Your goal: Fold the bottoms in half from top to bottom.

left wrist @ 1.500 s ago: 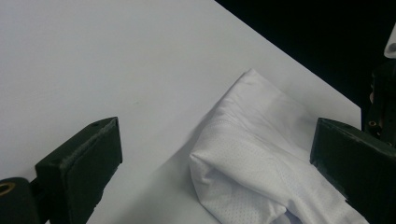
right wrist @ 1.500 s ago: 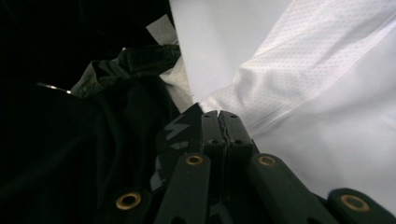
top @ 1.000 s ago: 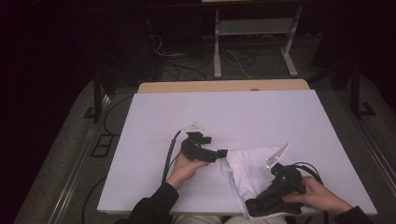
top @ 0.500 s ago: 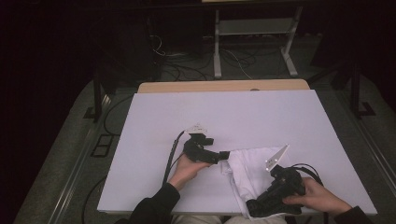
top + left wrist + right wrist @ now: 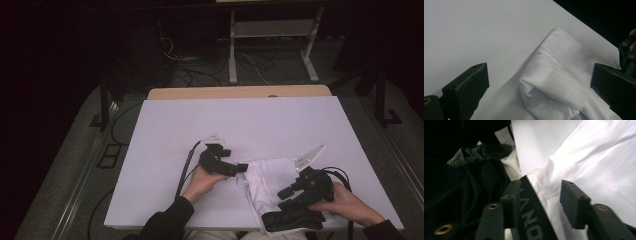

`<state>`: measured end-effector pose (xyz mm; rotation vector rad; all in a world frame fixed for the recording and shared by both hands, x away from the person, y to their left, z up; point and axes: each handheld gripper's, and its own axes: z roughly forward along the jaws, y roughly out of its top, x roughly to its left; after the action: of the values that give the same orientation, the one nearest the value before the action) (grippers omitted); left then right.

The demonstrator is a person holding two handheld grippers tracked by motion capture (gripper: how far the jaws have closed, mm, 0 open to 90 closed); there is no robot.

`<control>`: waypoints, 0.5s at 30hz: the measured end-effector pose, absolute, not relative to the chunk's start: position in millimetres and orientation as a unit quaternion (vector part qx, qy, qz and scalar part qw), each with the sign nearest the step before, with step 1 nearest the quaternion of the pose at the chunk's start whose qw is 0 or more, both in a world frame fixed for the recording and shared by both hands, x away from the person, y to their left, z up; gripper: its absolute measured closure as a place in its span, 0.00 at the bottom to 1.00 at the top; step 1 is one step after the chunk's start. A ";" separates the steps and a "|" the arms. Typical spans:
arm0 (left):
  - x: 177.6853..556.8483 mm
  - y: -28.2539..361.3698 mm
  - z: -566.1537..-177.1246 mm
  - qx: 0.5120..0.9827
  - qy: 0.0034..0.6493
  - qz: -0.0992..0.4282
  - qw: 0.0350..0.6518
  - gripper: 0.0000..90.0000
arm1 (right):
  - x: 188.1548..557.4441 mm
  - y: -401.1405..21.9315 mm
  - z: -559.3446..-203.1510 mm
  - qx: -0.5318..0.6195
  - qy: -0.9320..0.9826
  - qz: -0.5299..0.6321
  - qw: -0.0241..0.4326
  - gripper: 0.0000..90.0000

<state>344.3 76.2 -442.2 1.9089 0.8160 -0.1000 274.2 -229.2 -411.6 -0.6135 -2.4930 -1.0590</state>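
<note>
Jaws of both grippers stand apart over the white garment (image 5: pixel 559 82).

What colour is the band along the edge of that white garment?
The waistband is black with grey lettering; the garment itself is white. The right gripper view shows it best.
</note>
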 end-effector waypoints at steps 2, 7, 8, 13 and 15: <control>344.6 75.7 -442.8 0.791 0.340 -0.043 0.507 0.01 | 277.3 -232.7 -408.0 -0.226 -0.878 -0.387 0.168 0.41; 345.3 74.5 -444.1 0.788 0.341 -0.048 0.511 0.01 | 290.4 -246.3 -398.6 -0.264 -0.858 -0.421 0.133 0.25; 345.6 74.3 -444.5 0.786 0.342 -0.050 0.512 0.01 | 292.4 -248.4 -397.8 -0.267 -0.855 -0.426 0.129 0.22; 347.0 73.5 -446.1 0.785 0.344 -0.051 0.513 0.01 | 304.6 -262.9 -393.4 -0.290 -0.841 -0.445 0.100 0.14; 347.2 73.1 -446.4 0.786 0.343 -0.052 0.512 0.01 | 308.2 -268.2 -393.1 -0.296 -0.838 -0.450 0.090 0.11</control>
<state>347.2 73.1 -446.4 1.8903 0.8259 -0.1248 308.2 -268.2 -393.1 -0.8815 -2.4901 -1.3379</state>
